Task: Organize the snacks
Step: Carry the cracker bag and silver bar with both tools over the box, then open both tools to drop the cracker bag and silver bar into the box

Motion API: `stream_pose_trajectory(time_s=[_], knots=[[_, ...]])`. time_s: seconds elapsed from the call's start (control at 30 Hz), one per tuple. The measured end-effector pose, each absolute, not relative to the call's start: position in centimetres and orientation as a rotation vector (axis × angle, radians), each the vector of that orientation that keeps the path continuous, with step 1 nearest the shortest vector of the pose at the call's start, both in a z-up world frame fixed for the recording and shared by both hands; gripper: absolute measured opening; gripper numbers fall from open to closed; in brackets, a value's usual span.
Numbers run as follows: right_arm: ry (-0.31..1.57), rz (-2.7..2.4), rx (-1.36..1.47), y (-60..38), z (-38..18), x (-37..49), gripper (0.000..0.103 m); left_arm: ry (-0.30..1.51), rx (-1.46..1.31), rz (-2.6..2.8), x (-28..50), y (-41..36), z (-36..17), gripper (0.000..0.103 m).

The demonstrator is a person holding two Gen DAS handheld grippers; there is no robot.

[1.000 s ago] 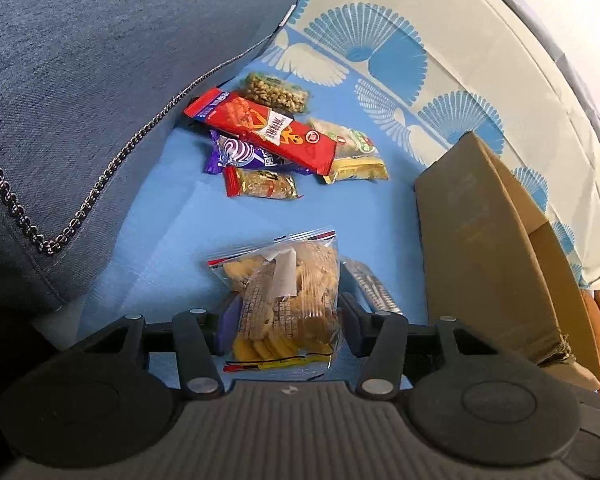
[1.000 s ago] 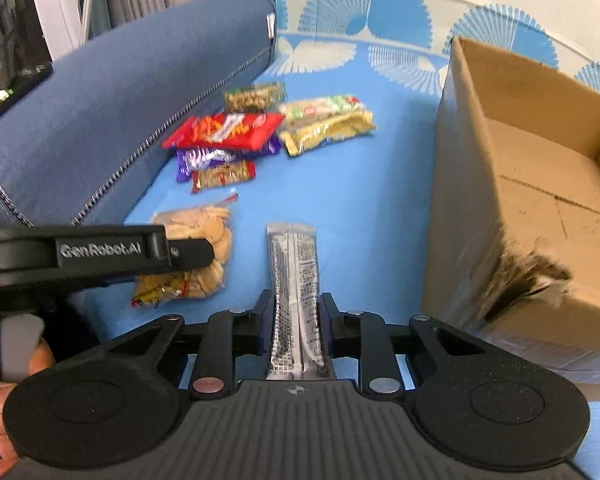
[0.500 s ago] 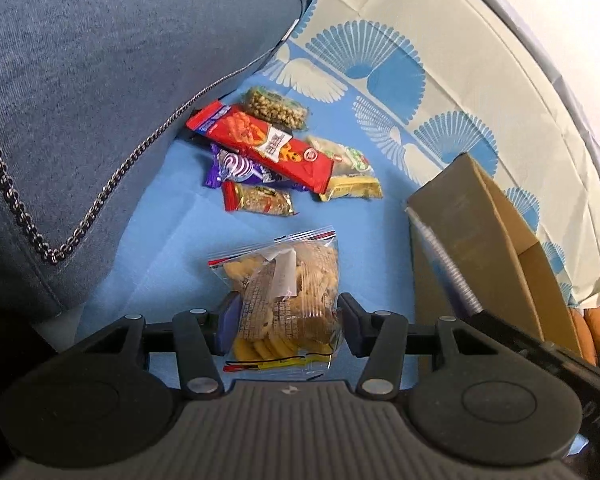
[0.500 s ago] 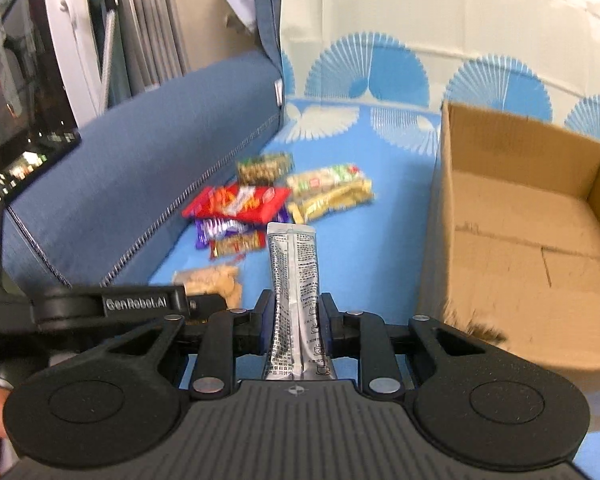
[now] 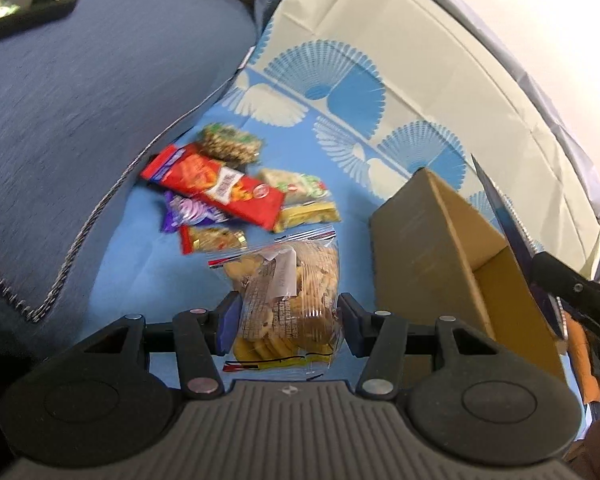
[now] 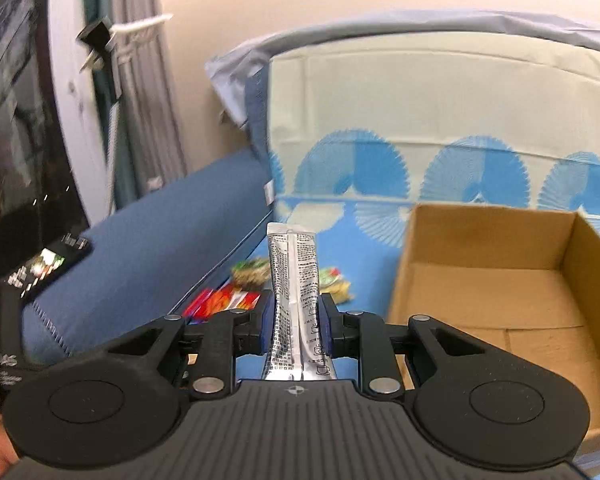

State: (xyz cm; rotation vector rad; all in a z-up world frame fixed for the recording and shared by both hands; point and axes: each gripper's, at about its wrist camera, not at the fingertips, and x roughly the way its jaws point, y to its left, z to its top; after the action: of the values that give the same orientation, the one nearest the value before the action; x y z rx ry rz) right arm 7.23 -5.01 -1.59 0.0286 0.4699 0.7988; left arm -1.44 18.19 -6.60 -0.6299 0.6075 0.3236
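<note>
Blue fabric with a white and blue fan print [image 5: 180, 264] covers the sofa seat where the snacks lie. The left gripper [image 5: 288, 320] has its jaws closed on a clear zip bag of round biscuits [image 5: 292, 292], which sits between the blue pads and reaches forward over the seat. Beyond the bag a small heap of snacks rests near the blue sofa arm [image 5: 100, 100]: a long red packet [image 5: 216, 184] on top, a purple wrapper [image 5: 188, 214] under it, a small red and gold bar [image 5: 212, 239], a nut bar in clear wrap [image 5: 230, 142] at the back, and a green and white pack [image 5: 296, 186] with a yellow one [image 5: 308, 212] to the right.

The right gripper [image 6: 296, 322] has its jaws closed on a narrow silver sachet [image 6: 294, 276] with black print, held upright and pointing away from the camera. In the left wrist view the sachet shows as a thin edge above an open cardboard box [image 5: 432, 248]. The box stands on the seat to the right of the heap, and its inside looks bare in the right wrist view [image 6: 488, 292].
</note>
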Motion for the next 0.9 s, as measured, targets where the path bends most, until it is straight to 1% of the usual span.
stream_pose_trajectory(time_s=[0.23, 0.5, 0.7, 0.9], knots=[[0.503, 0.641, 0.142, -9.1, -1.9, 11.5, 0.025, 0.599, -0.573, 0.272, 2.4, 15.0, -3.8, 0.057], [0.518, 0.438, 0.208, -13.7, -2.6, 14.6, 0.025, 0.58, -0.485, 0.139, 8.2, 8.2, -1.2, 0.057], [0.535, 0.327, 0.259, -16.6, -3.5, 16.3, 0.025, 0.577, -0.438, 0.044, 11.2, 3.2, -0.8, 0.057], [0.544, 0.294, 0.293, -18.1, -4.0, 16.9, 0.025, 0.583, -0.416, 0.0, 12.8, 0.3, -0.8, 0.057]])
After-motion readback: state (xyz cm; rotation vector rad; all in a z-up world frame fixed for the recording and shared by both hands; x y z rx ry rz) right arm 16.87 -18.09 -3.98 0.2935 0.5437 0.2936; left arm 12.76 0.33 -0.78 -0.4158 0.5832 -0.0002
